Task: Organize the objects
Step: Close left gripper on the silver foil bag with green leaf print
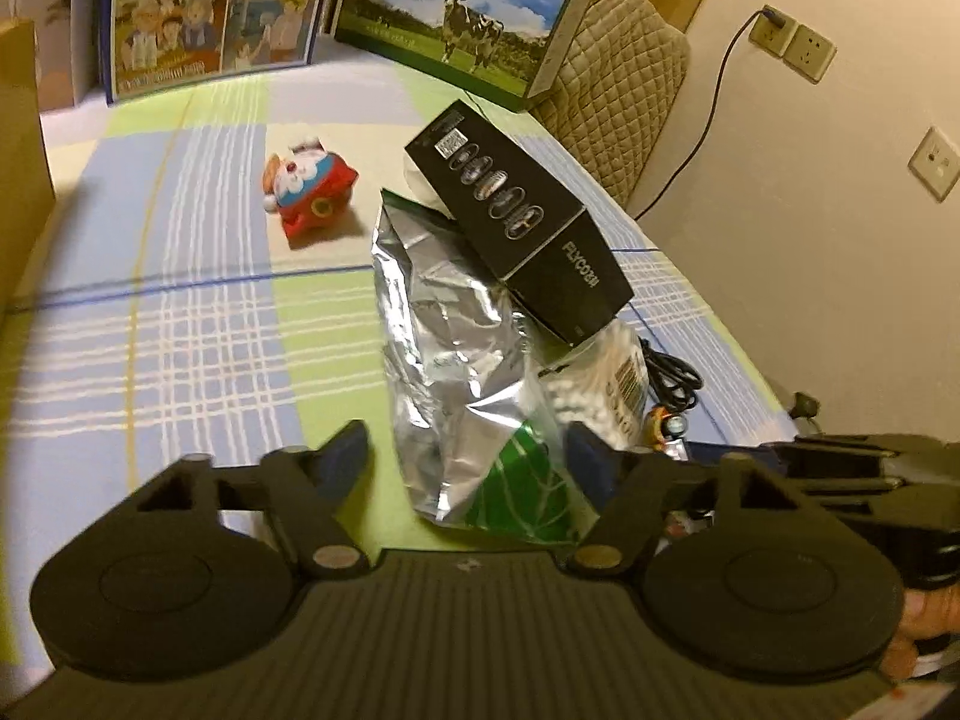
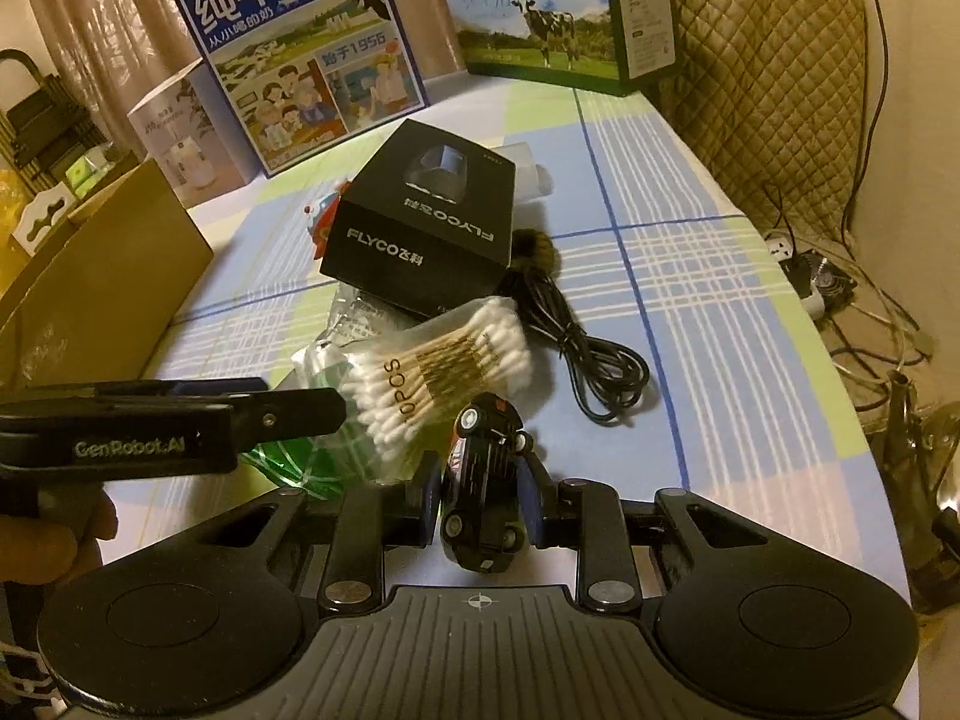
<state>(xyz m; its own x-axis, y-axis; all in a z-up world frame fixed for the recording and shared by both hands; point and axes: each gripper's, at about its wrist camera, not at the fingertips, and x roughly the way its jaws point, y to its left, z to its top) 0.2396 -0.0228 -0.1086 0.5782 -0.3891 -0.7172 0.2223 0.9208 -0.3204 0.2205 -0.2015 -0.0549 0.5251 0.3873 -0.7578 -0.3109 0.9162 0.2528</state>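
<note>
Fingers of the right gripper (image 2: 478, 495) pinch a black toy car (image 2: 483, 483) at lower centre of the right wrist view, just beside a bag of cotton swabs (image 2: 435, 369). The left gripper (image 1: 468, 459) stands spread, its jaws either side of a silver foil bag (image 1: 456, 354) low in its frame. A black FLYCO box (image 1: 528, 228) leans on that bag, with a black cable (image 2: 585, 348) to its right. All rest on a plaid cloth (image 1: 180, 312); milk cartons (image 2: 312, 54) stand at the top, a cardboard box (image 2: 90, 294) at left, wall sockets (image 1: 792, 42) upper right.
</note>
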